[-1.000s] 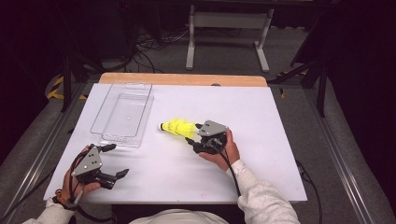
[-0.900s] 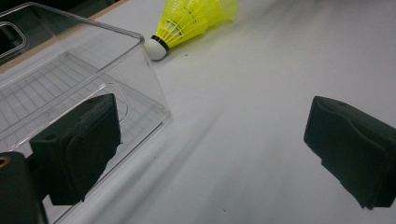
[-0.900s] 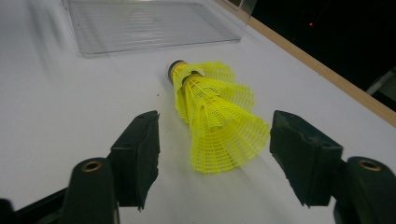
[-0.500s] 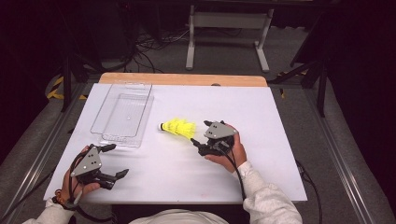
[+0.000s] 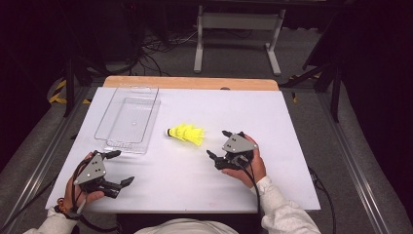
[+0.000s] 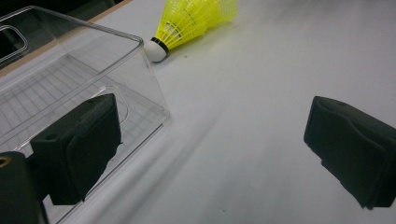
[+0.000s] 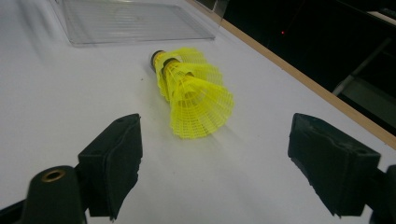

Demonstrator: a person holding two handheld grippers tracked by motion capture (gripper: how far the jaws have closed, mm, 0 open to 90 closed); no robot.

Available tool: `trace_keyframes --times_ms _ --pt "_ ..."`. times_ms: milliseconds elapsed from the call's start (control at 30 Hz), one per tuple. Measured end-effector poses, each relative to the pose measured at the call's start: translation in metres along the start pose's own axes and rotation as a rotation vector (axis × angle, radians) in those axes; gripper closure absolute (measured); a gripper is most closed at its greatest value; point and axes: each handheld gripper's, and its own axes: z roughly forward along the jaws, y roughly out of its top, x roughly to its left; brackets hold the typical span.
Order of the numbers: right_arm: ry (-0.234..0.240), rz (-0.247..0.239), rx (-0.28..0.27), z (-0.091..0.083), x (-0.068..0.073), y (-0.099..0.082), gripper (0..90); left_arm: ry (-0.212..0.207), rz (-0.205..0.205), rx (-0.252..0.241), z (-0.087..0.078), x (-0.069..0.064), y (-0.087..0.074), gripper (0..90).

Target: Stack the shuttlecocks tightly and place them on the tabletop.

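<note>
The yellow shuttlecock (image 5: 186,133) lies on its side on the white table (image 5: 272,122), just right of the clear tray (image 5: 127,120), apart from it. Its long axis runs across the table, cork toward the tray and open skirt toward the right gripper (image 5: 217,146). That gripper is much the nearer, its jaws having just been opening, spread wide with nothing between them; the left gripper (image 5: 122,168), near the tray's front corner, also gapes empty.

Shuttlecocks (image 5: 186,133): yellow plastic mesh skirts, slightly glossy; white smooth cap with black band
Tray (image 5: 127,119): clear hard plastic, glossy, ribbed floor
Table (image 5: 292,161): white matt smooth top, bare wood far edge
Jaws: black matt, finely textured pads
Sleeve (image 5: 282,209): pale cloth
</note>
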Motion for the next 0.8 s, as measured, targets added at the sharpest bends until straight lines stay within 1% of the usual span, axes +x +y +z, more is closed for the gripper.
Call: trace_keyframes --times_ms 33,167,300,400,433,567,600,667,800 --pt "-0.007 -0.006 0.003 -0.002 0.0 -0.002 18.7 0.0 0.0 0.0 0.0 0.0 0.0 5.0" --pt "-0.012 0.003 -0.006 -0.009 -0.002 -0.007 18.7 0.0 -0.001 -0.001 0.0 0.0 0.0 5.0" --pt "-0.022 -0.002 -0.001 -0.014 -0.003 -0.011 18.6 0.0 0.0 0.001 0.0 0.0 0.0 5.0" --pt "-0.028 0.012 0.0 -0.019 -0.004 -0.016 18.4 0.0 -0.001 0.0 0.0 0.0 0.0 5.0" --pt "-0.03 0.009 0.003 -0.02 -0.004 -0.017 18.4 0.0 -0.002 0.0 0.0 0.0 0.0 5.0" --pt "-0.044 0.016 0.007 -0.024 -0.006 -0.023 18.4 0.0 -0.001 0.0 0.0 0.0 0.0 5.0" --pt "-0.058 0.013 0.001 -0.028 -0.006 -0.026 18.7 0.001 0.001 0.001 0.0 0.0 0.0 5.0" --pt "-0.067 0.012 -0.005 -0.03 -0.006 -0.028 18.6 0.001 -0.002 0.001 0.0 0.0 0.0 5.0" --pt "-0.065 0.027 -0.003 -0.033 -0.007 -0.031 18.2 0.002 -0.003 -0.001 0.0 0.0 0.0 5.0"
